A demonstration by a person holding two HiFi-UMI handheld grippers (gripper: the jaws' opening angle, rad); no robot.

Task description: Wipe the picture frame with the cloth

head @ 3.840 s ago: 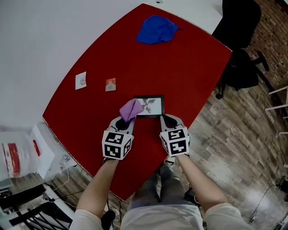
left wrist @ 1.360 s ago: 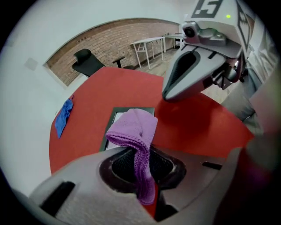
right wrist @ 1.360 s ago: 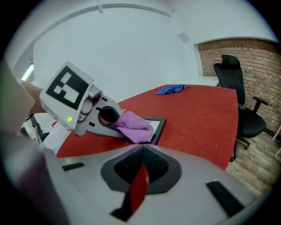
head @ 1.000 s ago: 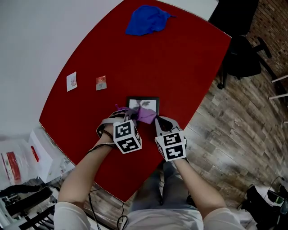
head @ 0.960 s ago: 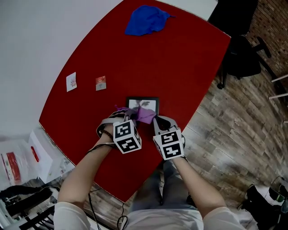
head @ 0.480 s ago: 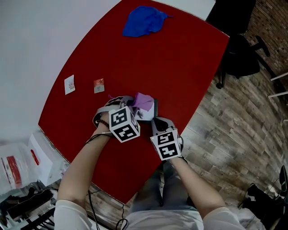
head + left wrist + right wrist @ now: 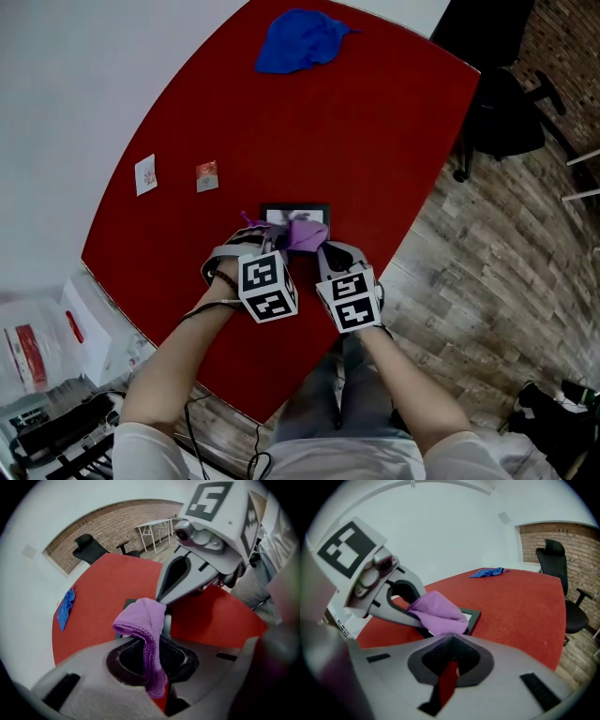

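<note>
Purple cloth (image 7: 140, 620) is pinched in the left claw (image 7: 149, 649), which is clenched on it. The cloth's free end drapes onto the near right part of the frame (image 7: 294, 214), touching it. The frame lies flat on the red desk (image 7: 375, 141), close to the near edge where the person stands.

The left claw comes in slanted from the left, and in the head view its body covers the frame's near left corner. The right claw (image 7: 451, 649) is closed up with nothing between its pads. Its tips are at the frame's near right corner, right against the cloth. I can't tell whether it presses on the frame. The claws sit side by side, so the right one stands directly on the cloth's right side.

Around:
- A blue rag (image 7: 305, 40) lies crumpled at the far corner, well apart.
- A white card (image 7: 145, 174) and a red card (image 7: 206, 175) lie near the left edge, apart from the frame.
- A black chair (image 7: 497, 94) stands on the wood floor off the right edge.

Diff vs 0.5 s ago: the cloth and left claw have pulled back toward the near edge. The cloth then covered the frame's middle; now the far strip shows.

Diff vs 3.8 s ago: the left claw pointed straight ahead with the cloth at the frame's left end. It's now rotated, with the cloth toward the right end. The right claw has barely shifted.
</note>
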